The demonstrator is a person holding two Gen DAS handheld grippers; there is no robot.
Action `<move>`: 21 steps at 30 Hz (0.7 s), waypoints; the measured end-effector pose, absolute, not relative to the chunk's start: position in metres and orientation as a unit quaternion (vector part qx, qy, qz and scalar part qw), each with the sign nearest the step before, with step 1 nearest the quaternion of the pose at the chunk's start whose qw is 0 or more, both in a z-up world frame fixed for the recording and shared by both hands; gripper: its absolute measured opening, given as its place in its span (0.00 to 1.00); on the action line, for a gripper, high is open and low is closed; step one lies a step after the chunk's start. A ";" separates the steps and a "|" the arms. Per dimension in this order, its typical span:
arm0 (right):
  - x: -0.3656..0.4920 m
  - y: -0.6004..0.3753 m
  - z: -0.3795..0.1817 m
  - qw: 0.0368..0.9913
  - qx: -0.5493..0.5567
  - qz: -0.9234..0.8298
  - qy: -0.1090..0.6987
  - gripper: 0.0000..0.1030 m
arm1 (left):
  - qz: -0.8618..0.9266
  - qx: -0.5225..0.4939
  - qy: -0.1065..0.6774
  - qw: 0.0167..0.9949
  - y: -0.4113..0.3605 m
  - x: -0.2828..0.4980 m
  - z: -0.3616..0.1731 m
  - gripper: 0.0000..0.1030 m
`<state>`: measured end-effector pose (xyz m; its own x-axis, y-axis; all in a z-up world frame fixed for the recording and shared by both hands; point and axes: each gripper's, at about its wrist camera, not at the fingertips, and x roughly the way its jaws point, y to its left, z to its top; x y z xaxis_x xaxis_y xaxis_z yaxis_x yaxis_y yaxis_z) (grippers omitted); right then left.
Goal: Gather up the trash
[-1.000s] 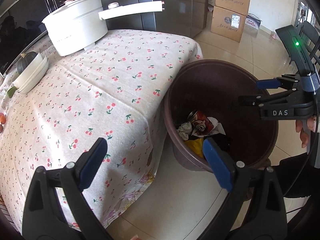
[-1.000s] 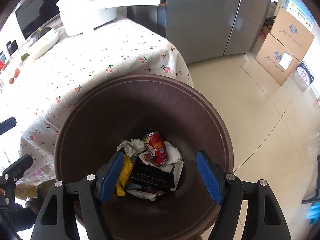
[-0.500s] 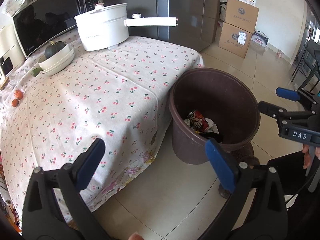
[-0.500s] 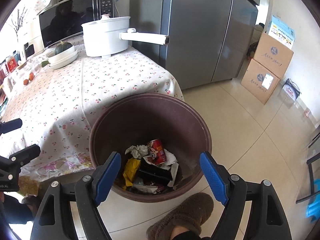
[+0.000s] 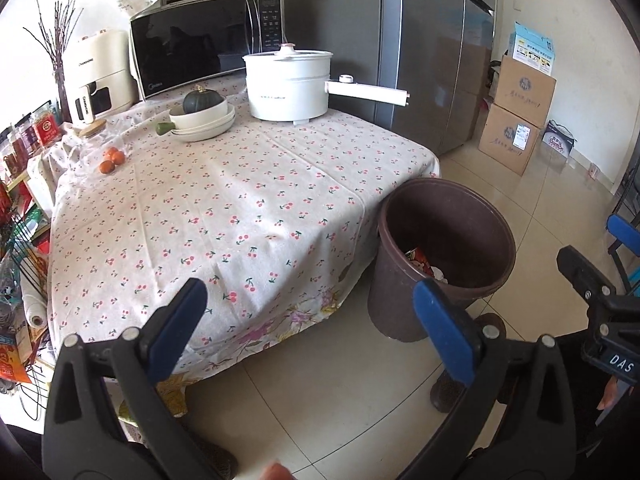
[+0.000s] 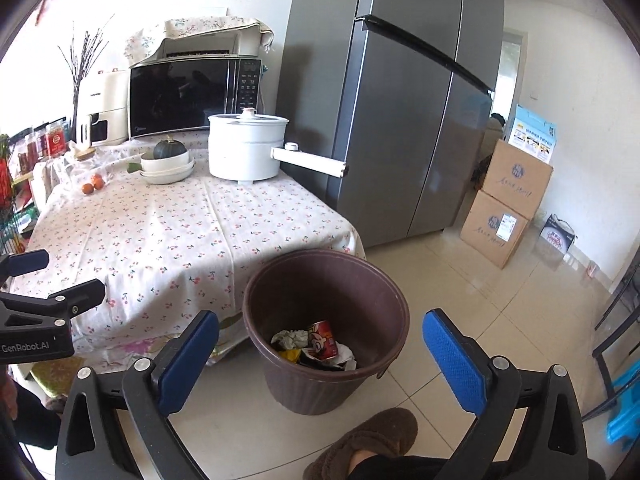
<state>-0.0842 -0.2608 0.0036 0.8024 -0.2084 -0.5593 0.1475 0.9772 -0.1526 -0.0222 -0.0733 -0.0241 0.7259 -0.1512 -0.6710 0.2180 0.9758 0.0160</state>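
A brown plastic bin [image 6: 326, 292] stands on the tiled floor by the table corner; it also shows in the left wrist view [image 5: 444, 256]. Inside lie a red can [image 6: 322, 340], crumpled paper [image 6: 290, 338], a yellow wrapper and black pieces. My right gripper [image 6: 320, 354] is open and empty, held back from and above the bin. My left gripper [image 5: 310, 324] is open and empty, held over the table's front edge, left of the bin. Each gripper shows at the edge of the other's view.
A table with a cherry-print cloth [image 5: 224, 208] holds a white pot with a long handle [image 5: 288, 84], stacked bowls with a squash [image 5: 204, 114], oranges [image 5: 112, 158] and a microwave [image 5: 208, 40]. A grey fridge [image 6: 400, 100], cardboard boxes [image 6: 506, 200] and my slipper [image 6: 368, 444] are nearby.
Both grippers have pulled up and back from the bin, so the whole table and room now show. Both stay open and empty.
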 end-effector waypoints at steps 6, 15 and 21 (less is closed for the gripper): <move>-0.092 -0.262 0.007 0.949 -0.024 -0.098 0.298 1.00 | -0.074 0.047 0.343 0.935 -0.071 -0.026 -0.019 1.00; -0.092 -0.259 0.004 0.949 -0.021 -0.092 0.300 1.00 | -0.072 0.040 0.343 0.936 -0.073 -0.029 -0.020 1.00; -0.091 -0.256 0.007 0.951 -0.022 -0.089 0.294 1.00 | -0.064 0.031 0.325 0.943 -0.070 -0.032 -0.013 1.00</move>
